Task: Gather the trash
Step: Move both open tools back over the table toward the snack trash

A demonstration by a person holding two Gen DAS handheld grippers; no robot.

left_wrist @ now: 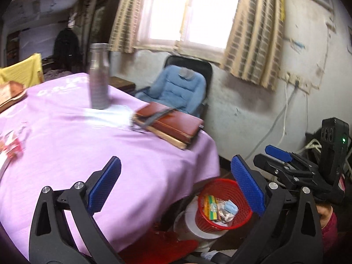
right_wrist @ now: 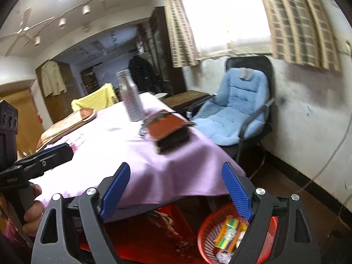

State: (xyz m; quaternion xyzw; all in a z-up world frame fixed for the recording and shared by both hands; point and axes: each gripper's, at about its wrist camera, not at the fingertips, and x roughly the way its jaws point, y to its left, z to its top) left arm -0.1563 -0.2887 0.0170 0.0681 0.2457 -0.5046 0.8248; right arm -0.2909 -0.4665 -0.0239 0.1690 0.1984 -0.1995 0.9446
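Left wrist view, read left to right: red-and-white wrappers (left_wrist: pixel 12 146) lie on the worktop (left_wrist: pixel 66 132), far left of the left gripper (left_wrist: pixel 176 187); steel bottle (left_wrist: pixel 99 77) and brown notebook (left_wrist: pixel 173 124) stand beyond the fingers (left_wrist: pixel 105 184), which are spread wide with nothing between them; red basket (left_wrist: pixel 224 204) sits on the floor beside the right-hand finger, already holding yellow-green packaging and crumpled scraps; right gripper (left_wrist: pixel 259 162) shows at far right.

Right wrist view: right gripper (right_wrist: pixel 176 189) fingers also released and empty; basket (right_wrist: pixel 211 228) low, beside the right-hand finger.

Judgement: part of the trash is deposited; the wrappers on the worktop appear to remain for collection.
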